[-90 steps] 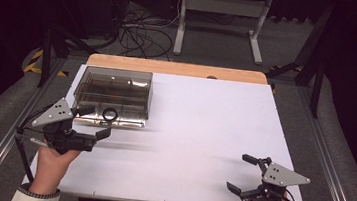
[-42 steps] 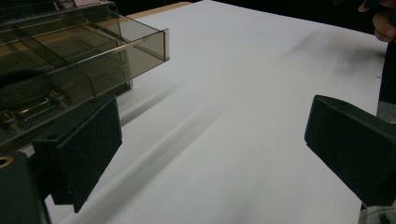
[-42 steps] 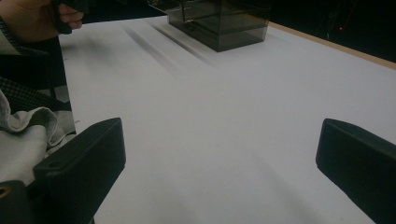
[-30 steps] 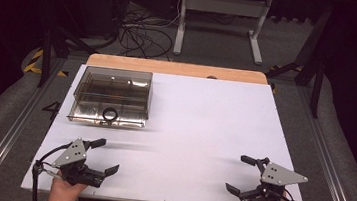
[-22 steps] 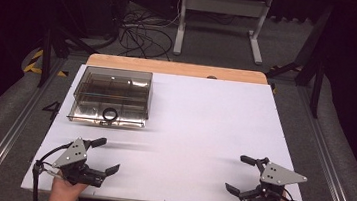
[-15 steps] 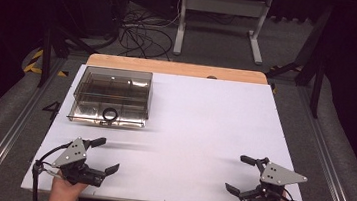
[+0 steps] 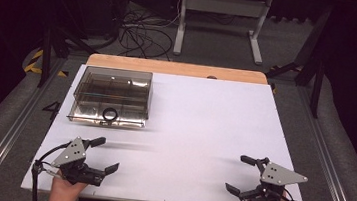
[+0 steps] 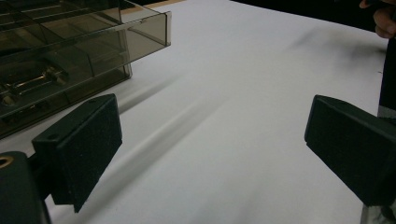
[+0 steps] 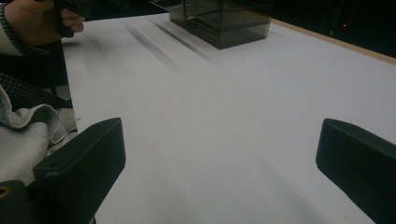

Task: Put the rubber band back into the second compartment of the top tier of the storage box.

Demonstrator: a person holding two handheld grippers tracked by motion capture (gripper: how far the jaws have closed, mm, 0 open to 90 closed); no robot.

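Note:
A smoky clear plastic box [image 7: 111,96] with inner compartments stands on the back left of the white table [image 7: 204,123]. A black ring [image 7: 109,115] shows at its near wall. My left gripper [image 7: 105,154] rests near the front left edge, open and holding nothing, well short of the box. The left gripper view has its jaws [image 8: 210,149] wide apart over bare table, with the box [image 8: 60,56] at upper left. My right gripper [image 7: 237,174] sits at the front right, also open with nothing in it. Its own view [image 9: 219,158] looks across the table toward the box [image 9: 224,21].
A wooden strip [image 7: 177,68] borders the table's far edge. Cables [image 7: 141,31] and a metal stand [image 7: 220,14] lie on the dark floor beyond. Rails run along both sides. The other hand [image 9: 32,21] appears at upper left in the right gripper view.
Three seconds ago my left gripper was beside the box's near left corner; it has pulled back to the front edge and held there for the last second. The right gripper has stayed put.

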